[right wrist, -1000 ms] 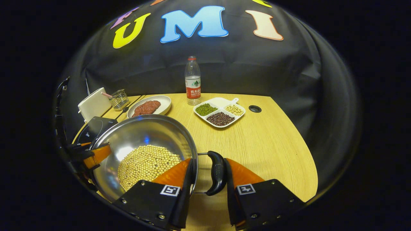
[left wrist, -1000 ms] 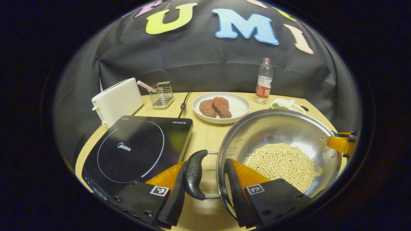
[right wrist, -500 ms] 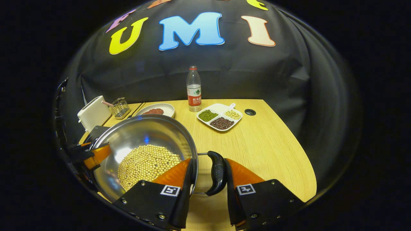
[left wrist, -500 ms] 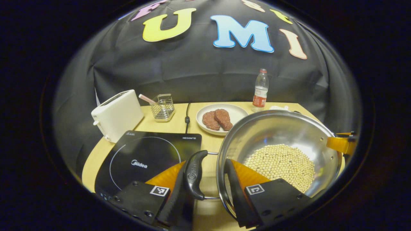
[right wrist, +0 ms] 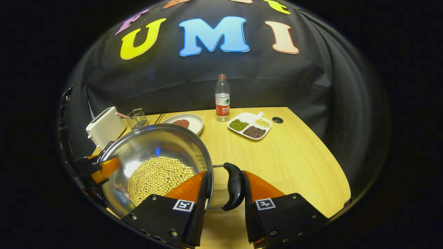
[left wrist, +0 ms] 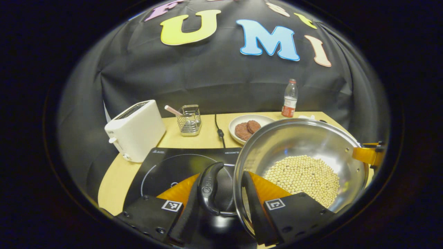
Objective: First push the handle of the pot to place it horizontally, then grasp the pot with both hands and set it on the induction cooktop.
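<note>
The left gripper (left wrist: 224,202) and right gripper (right wrist: 221,200) each squeeze the pot (left wrist: 304,145) between their jaws, one finger inside, one behind a handle, above the cooktop (left wrist: 166,166).

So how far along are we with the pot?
Done: both handles lie level and are clamped, one by the left gripper, one by the right gripper. In hand: the pot of beans is being carried, its left handle above the cooktop. Left: centre it there, set it down, let go.
</note>
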Action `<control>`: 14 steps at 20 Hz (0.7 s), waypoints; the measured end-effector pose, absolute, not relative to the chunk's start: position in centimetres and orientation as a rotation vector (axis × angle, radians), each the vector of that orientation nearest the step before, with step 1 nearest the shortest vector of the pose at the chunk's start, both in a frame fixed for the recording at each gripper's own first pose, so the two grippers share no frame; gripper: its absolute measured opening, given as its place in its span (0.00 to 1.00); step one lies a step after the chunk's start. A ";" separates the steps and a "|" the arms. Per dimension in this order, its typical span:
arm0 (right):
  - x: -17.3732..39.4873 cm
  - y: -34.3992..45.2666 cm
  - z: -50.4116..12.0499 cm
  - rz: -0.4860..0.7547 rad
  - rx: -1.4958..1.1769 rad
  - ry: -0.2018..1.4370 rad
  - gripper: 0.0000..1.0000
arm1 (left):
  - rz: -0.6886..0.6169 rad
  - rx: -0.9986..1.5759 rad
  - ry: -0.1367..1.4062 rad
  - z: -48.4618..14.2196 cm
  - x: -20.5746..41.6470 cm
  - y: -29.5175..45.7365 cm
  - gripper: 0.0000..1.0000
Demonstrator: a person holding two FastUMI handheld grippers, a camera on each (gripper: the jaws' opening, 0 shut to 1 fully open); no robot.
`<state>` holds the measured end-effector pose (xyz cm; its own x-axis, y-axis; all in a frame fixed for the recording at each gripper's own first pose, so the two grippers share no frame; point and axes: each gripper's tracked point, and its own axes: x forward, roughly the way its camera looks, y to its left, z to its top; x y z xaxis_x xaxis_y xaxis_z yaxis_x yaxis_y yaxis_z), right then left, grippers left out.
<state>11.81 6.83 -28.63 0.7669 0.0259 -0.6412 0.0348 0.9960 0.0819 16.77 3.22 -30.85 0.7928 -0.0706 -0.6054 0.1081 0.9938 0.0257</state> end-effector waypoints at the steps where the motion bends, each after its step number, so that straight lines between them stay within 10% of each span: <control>1: 11.7 7.8 -28.4 -0.006 0.092 0.695 0.49 | -0.098 0.061 0.644 -30.7 16.9 4.2 0.72; 14: 11.8 19.0 -28.4 -0.004 0.109 0.710 0.49 | -0.094 0.079 0.648 -31.8 18.2 15.9 0.72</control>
<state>11.80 19.04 -28.43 0.7584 0.0335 -0.6509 0.0405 0.9943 0.0983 18.18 15.91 -31.75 0.7935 -0.0627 -0.6054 0.1120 0.9927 0.0440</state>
